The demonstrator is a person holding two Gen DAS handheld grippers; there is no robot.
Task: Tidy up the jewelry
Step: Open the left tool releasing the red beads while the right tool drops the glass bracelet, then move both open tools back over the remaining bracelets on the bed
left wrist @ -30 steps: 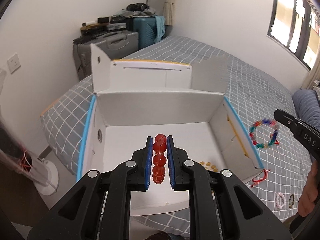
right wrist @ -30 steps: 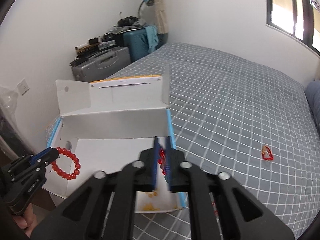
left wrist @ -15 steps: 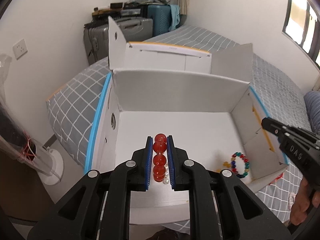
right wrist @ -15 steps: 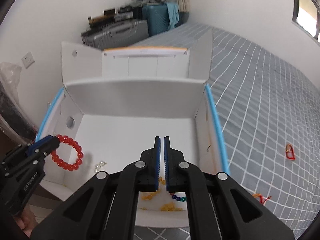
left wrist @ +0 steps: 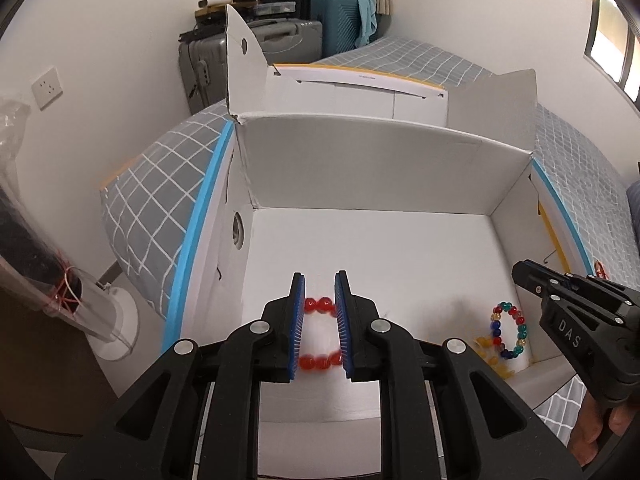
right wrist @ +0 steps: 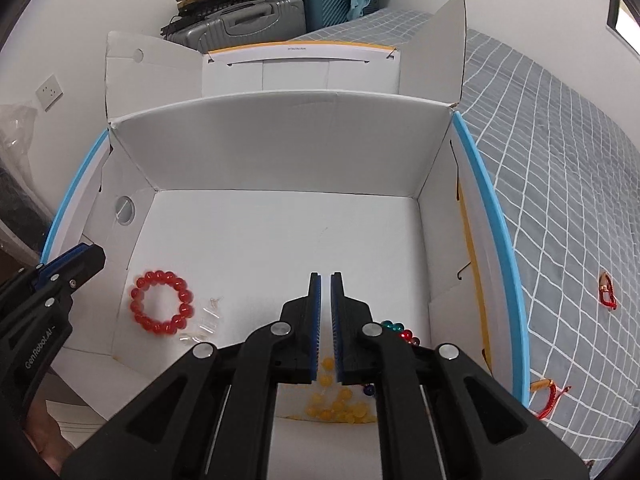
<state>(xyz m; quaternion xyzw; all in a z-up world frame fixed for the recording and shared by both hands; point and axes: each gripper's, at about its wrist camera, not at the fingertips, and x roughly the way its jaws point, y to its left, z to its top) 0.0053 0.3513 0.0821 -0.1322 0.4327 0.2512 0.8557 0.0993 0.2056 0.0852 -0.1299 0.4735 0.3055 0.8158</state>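
- Left gripper (left wrist: 320, 320) hovering low inside the open white cardboard box (left wrist: 380, 160), fingers (left wrist: 298, 320) released, having just spread apart
- Red round-bead bracelet (right wrist: 162, 307) lying flat on the box floor below those fingers, free of the pads, seen from the right wrist view as a full ring at the floor's left side
- A few small clear beads (right wrist: 206, 322) scattered just beside the red bracelet
- Right gripper (right wrist: 325, 328) also down in the box, blue-padded fingers (right wrist: 314, 320) clenched to a narrow slit with nothing between them
- Multicoloured glass-bead bracelet (left wrist: 508, 330) resting on the box floor near the right wall, just beside a heap of small yellow beads (right wrist: 340, 406)
- Box standing on the grey bed cover with white grid lines (right wrist: 560, 160), flaps raised, blue strips along both side rims
- Two red cord pieces (right wrist: 607, 292) lying on the bed outside the box, to its right
- Grey and teal suitcases (left wrist: 288, 36) against the far wall
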